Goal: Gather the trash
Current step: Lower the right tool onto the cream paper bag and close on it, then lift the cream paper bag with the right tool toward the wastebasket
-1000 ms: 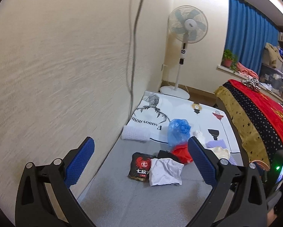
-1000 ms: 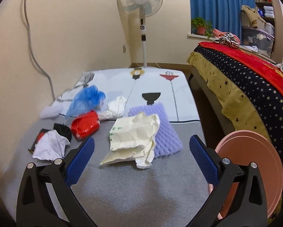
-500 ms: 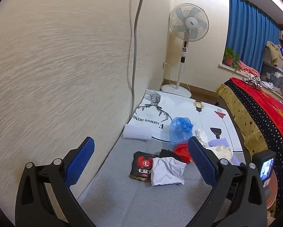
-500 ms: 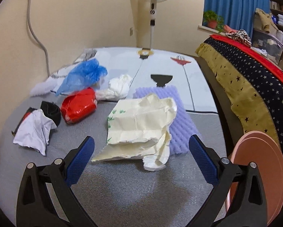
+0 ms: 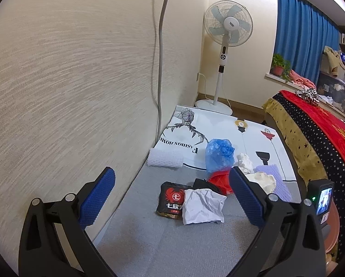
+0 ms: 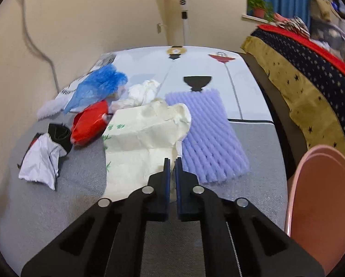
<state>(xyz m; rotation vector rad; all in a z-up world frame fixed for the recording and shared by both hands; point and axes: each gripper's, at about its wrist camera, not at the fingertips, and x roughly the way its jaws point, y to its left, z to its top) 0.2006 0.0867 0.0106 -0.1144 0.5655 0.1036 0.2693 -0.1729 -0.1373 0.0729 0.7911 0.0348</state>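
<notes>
the right gripper [image 6: 171,161] is pinched on the crinkled cream paper [image 6: 137,138] on the grey mat [image 6: 68,198], just beside a ribbed lilac foam sleeve [image 6: 209,138]. left of it lie one red bag [image 6: 89,124], one blue bag [image 6: 98,85], one white wad [image 6: 40,161]. a pink bin [image 6: 322,207] stands right. the left gripper [image 5: 172,180] is spread wide, empty.

Trash lies scattered on the grey floor mat [image 6: 57,207] near the wall. Cream crumpled paper bag [image 6: 140,143] w/ green print, flat, biggest piece; its near edge is pinched in the closed right claw [image 6: 171,161]. Lilac foam fruit net [image 6: 209,138] flat beside it, partly under it. Red plastic wrapper [image 6: 89,124], blue plastic bag [image 6: 98,85], white tissue wad [image 6: 142,92] behind. White crumpled paper [image 5: 202,205] overlaps a black snack packet [image 5: 171,198].
</notes>
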